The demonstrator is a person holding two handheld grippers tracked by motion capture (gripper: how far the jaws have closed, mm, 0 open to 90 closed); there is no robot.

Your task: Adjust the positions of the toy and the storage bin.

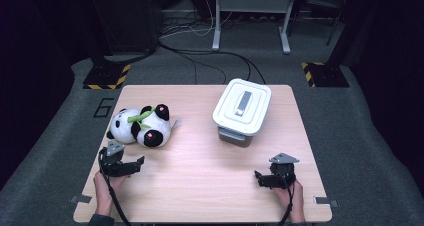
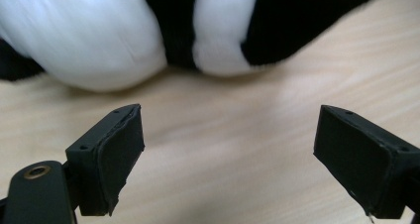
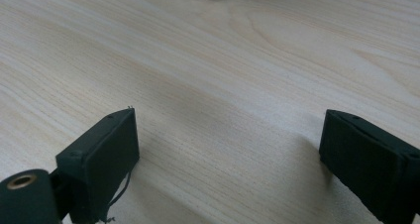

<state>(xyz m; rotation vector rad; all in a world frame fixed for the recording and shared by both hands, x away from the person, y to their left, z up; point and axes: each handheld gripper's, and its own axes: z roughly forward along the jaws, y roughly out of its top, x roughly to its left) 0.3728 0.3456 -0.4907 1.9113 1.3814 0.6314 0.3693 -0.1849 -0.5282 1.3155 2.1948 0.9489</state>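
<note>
Lying on its side on the left part of the table (image 1: pixel 200 161), the plush panda (image 1: pixel 140 127) is the thing nearest the left tool (image 1: pixel 141 160), its white and black fur just ahead of that tool's tips in the left gripper view and not touching them. A green strip crosses the panda between its head and body. The left tool, held in the person's left hand (image 1: pixel 103 186), sits just on the near side of the panda with its jaws spread wide and only bare wood between them. Well to the right of the panda stands a white lidded box (image 1: pixel 242 108) with a grey handle on top. Farther from the panda, near the table's right front corner, the right tool (image 1: pixel 257 177) rests low over the wood in the right hand (image 1: pixel 292 198), jaws likewise spread and holding nothing.
</note>
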